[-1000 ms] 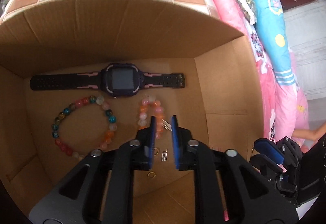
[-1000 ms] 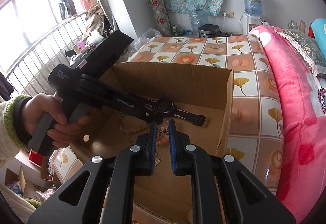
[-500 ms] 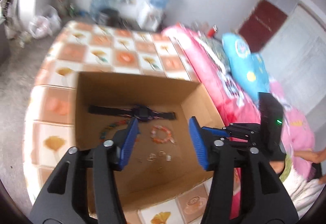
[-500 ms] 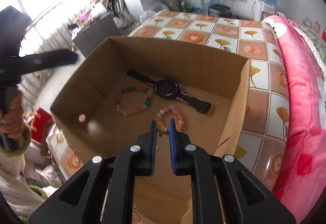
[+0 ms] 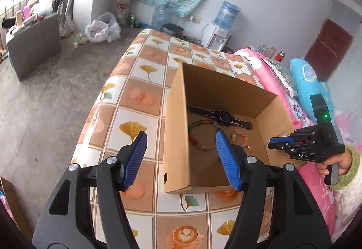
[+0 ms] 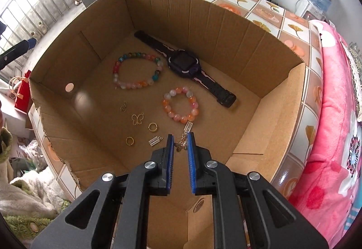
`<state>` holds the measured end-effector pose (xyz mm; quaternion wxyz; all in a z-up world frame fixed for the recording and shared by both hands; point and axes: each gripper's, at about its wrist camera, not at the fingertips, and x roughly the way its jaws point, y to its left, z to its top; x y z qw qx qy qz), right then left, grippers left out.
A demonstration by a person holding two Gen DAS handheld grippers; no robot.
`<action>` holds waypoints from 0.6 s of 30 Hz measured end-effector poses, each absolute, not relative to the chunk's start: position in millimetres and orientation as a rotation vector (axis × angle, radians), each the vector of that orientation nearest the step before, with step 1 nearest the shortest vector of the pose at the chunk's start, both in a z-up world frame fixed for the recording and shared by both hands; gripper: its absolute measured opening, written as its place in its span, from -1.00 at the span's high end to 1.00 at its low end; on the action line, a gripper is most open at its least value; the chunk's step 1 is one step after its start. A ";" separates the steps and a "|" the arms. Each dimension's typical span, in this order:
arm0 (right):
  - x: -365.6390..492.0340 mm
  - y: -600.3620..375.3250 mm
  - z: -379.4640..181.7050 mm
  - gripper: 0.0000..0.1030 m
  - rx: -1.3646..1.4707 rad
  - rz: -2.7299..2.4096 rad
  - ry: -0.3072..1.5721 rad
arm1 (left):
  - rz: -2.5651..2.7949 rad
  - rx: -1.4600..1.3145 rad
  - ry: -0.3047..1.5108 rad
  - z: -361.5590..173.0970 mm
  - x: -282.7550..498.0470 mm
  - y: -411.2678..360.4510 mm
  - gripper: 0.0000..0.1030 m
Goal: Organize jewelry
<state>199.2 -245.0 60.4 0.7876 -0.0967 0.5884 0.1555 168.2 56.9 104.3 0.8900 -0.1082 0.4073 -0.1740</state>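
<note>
Right gripper (image 6: 180, 144) clamps a butterfly charm (image 6: 180, 146) over the box's (image 6: 267, 126) near edge; left gripper (image 5: 181, 154), empty, jaws opening outside the box

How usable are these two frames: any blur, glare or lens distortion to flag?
Left wrist: heavy fisheye bending, dark vignette corners; the cardboard box edge is slightly smeared, the bracelets inside soft. Right wrist: sharp; small charms readable; daylight from the window side washes out the upper left; a bright light patch lies on the box floor.
</note>
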 end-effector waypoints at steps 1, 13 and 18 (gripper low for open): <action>198.8 -245.7 61.3 0.75 -0.204 0.334 1.267 | -0.359 -0.227 0.848 101.4 168.2 58.1 -0.17; 181.9 -268.1 112.5 0.67 -0.062 0.270 1.083 | -0.392 -0.262 0.864 91.0 166.9 54.7 -0.29; 153.0 -310.8 141.7 0.28 0.167 0.179 0.927 | -0.425 -0.294 0.892 85.6 169.6 53.0 -0.44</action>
